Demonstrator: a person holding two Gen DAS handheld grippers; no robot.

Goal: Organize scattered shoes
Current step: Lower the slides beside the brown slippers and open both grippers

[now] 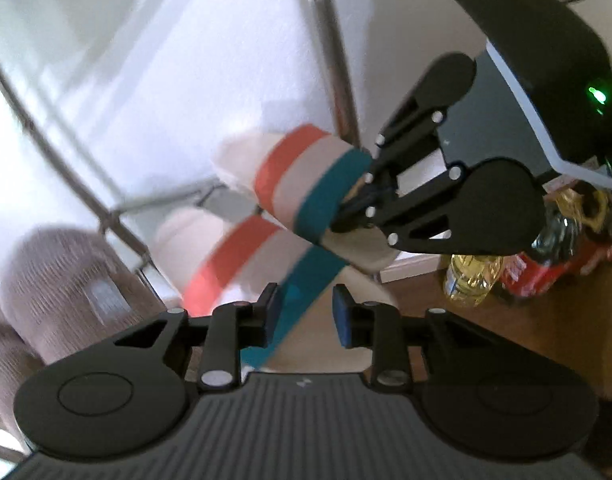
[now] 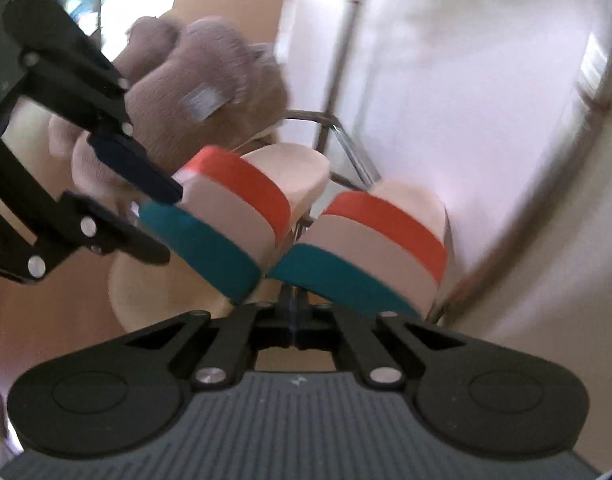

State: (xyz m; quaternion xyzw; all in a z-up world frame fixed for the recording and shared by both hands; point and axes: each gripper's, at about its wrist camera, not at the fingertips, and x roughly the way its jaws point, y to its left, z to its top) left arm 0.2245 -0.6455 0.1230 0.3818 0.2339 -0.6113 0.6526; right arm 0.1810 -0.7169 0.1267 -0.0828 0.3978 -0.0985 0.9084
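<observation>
Two striped slippers showing in both views, each cream with one orange, one pale and one teal band. In the left wrist view, the first slipper [image 1: 306, 178] sitting at centre frame and the second slipper [image 1: 250, 264] lying just below it, lower centre. In the right wrist view, one slipper [image 2: 230, 216] at centre left and the other [image 2: 370, 248] at centre right, teal edges touching at the middle.

Two grippers counted. Left gripper [image 1: 308, 314] at lower centre, fingers [image 1: 342, 316] standing narrowly apart with the teal band of the lower slipper running between them; pads not clearly pressing on it. Seen again at the left edge of the right wrist view [image 2: 166, 220], one finger lying against the centre-left slipper. Right gripper [image 1: 346, 208] reaching in from the upper right of the left wrist view, fingers closed together at the teal end of the upper slipper; whether pinching its edge, hard to tell through the blur. In its own view [image 2: 292, 312], fingers meeting tight at lower centre just under the two teal bands.

Two knitted mauve slippers [image 2: 202, 88] resting in the upper left of the right wrist view. One thin metal rack [image 1: 118, 220] crossing behind the striped pair. One bottle of yellow liquid [image 1: 472, 280] standing at the right of the left wrist view beside one red package [image 1: 546, 272], on one wooden floor [image 1: 506, 340].
</observation>
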